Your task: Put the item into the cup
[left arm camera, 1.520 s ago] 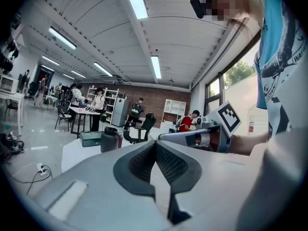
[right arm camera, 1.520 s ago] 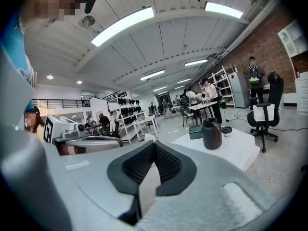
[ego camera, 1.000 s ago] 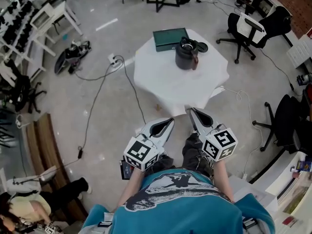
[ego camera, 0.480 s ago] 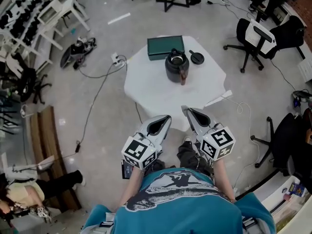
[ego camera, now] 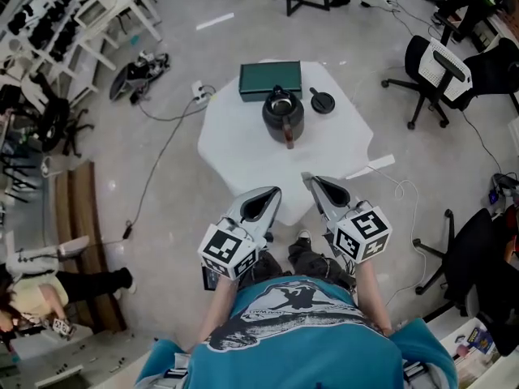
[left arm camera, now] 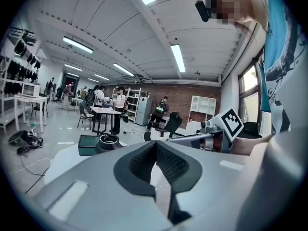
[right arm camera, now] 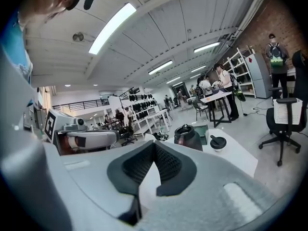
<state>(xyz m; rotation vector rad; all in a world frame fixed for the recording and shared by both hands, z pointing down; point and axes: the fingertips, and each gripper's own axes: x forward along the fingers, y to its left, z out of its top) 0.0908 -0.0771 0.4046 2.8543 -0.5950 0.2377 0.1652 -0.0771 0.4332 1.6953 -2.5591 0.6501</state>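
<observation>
Fingers on left gripper (ego camera: 274,194) and right gripper (ego camera: 312,182) are pressed together, empty. On the white counter (ego camera: 243,148), a small black round lid (ego camera: 322,101) lies beside the dark handled cup (ego camera: 283,113). It looks light and rigid; pinch its knob.

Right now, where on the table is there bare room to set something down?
The near half of the table, from the cup to its front edge, is bare. The far end is crowded: green box, cup and lid sit together.

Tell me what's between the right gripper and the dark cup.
Nothing but bare white table lies between the right gripper and the dark cup; the head view shows that stretch clearly.
</observation>
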